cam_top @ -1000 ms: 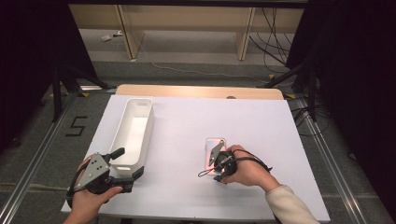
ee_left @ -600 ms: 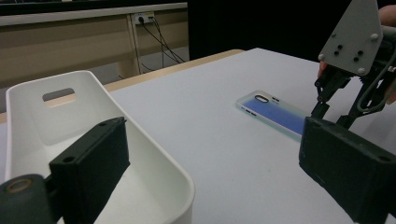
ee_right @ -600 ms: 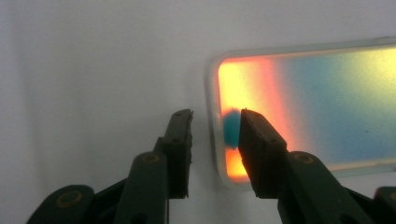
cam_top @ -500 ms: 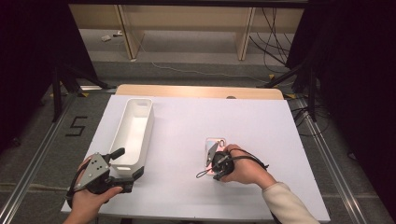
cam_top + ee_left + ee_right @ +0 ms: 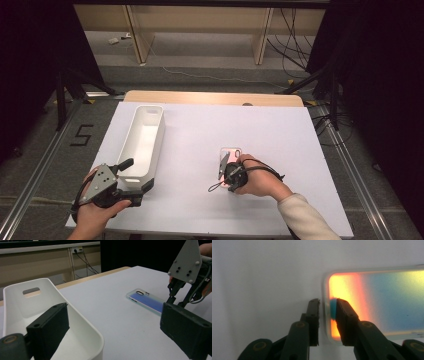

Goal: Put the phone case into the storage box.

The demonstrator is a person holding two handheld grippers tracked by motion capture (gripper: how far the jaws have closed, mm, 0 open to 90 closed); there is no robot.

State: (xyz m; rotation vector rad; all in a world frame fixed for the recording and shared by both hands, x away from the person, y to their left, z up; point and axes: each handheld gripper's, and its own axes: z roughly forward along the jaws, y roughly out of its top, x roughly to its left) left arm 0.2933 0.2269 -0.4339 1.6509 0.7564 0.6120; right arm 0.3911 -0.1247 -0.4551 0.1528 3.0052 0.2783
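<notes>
- Jaws of the right gripper (image 5: 326,312) have just been closing, straddling the short-end rim of the phone case (image 5: 374,302), narrow gap left, not yet pinching.
- Case lies flat on the white table (image 5: 200,130), well apart from the white bin (image 5: 142,142).
- Left gripper (image 5: 131,176) waits wide open by the bin's near end.
- Next, I'd judge: finish the pinch, then lift.

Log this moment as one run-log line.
right gripper: jaws closing astride short rim of translucent iridescent phone case | left gripper: open, beside long white plastic bin | case flat on white table
</notes>
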